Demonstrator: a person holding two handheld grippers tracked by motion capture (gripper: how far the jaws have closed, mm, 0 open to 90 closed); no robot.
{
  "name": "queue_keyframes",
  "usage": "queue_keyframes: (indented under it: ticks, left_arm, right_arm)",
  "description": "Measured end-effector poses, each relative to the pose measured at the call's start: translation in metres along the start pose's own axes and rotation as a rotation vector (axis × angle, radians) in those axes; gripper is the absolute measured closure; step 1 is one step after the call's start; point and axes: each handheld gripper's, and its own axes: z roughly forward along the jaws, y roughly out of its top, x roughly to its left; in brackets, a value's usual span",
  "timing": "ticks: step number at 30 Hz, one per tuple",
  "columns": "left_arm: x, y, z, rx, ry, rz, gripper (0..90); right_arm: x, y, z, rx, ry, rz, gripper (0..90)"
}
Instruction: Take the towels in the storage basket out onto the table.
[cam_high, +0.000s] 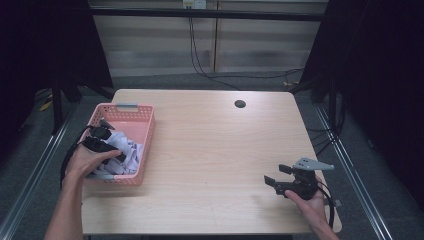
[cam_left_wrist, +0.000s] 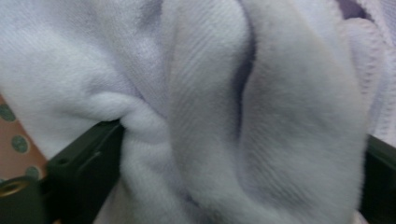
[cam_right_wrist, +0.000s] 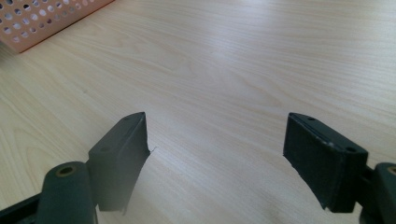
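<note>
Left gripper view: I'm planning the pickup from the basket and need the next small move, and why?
Probably close the left gripper on the white cloth, then lift. Its jaws stand wide with folds bunched between them, inside the pink basket. The right gripper waits open over the table.

Camera layout: one fixed overhead view and two gripper-mounted views.

Your high view looks forward and down from your side, covering the whole table (cam_high: 210, 150) and the pink basket (cam_high: 131, 112) at its left. Your left gripper view sits pressed close against white cloth (cam_left_wrist: 210, 116) inside that basket. Your right gripper view looks low along the tabletop (cam_right_wrist: 224, 65) toward the basket (cam_right_wrist: 42, 21), which it shares with the high view.
</note>
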Motion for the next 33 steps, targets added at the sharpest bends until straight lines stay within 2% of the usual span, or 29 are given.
queue_keyframes:
  ticks: [3,7,9,13,14,15,18,19,23,27,28,29,30,33]
  left_arm:
    - [-0.005,-0.001,-0.002,-0.013,0.02,0.032,17.3]
    - [-0.007,-0.001,-0.007,-0.02,0.013,0.058,32.4]
    - [-0.007,-0.001,-0.008,-0.019,0.016,0.052,38.6]
    - [-0.004,-0.002,-0.013,-0.043,-0.011,0.046,46.9]
    - [-0.003,-0.003,-0.013,-0.056,-0.02,0.034,48.1]
    - [-0.002,-0.005,-0.014,-0.065,-0.02,0.044,48.9]
    - [0.0,-0.009,-0.016,-0.106,-0.033,0.004,49.8]
    - [0.001,-0.011,-0.017,-0.118,-0.035,0.014,50.3]
    - [0.002,-0.015,-0.022,-0.168,-0.052,-0.019,51.9]
    - [0.004,-0.019,-0.031,-0.217,-0.093,-0.02,52.1]
    - [0.003,-0.019,-0.033,-0.234,-0.102,-0.032,52.1]
    - [0.004,-0.02,-0.035,-0.249,-0.096,-0.023,52.1]
    - [0.004,-0.021,-0.038,-0.259,-0.112,-0.026,52.1]
    - [0.005,-0.023,-0.045,-0.293,-0.118,-0.031,52.0]
  right_arm:
    - [0.001,0.001,0.001,0.0,0.001,-0.006,21.4]
    - [0.002,0.001,0.001,0.0,0.0,-0.014,21.3]
    - [0.002,0.001,0.001,0.0,-0.005,-0.009,20.8]
    - [0.001,0.001,0.001,-0.001,-0.006,-0.006,20.5]
    - [0.001,0.001,0.0,-0.001,-0.005,-0.006,20.5]
    - [0.001,0.001,0.0,-0.001,-0.007,-0.005,20.5]
    - [0.0,0.001,0.0,-0.002,-0.008,-0.002,20.2]
    - [0.0,0.001,0.0,-0.003,-0.009,-0.002,20.2]
    - [0.0,0.001,0.0,-0.004,-0.011,0.0,20.2]
    - [-0.001,0.0,-0.001,-0.004,-0.012,0.003,20.2]
    - [-0.001,0.0,-0.001,-0.004,-0.013,0.004,20.2]
    - [-0.001,0.0,-0.001,-0.005,-0.013,0.004,20.2]
    - [-0.001,0.0,-0.001,-0.005,-0.012,0.004,20.2]
    - [-0.001,0.0,-0.001,-0.006,-0.011,0.005,20.3]
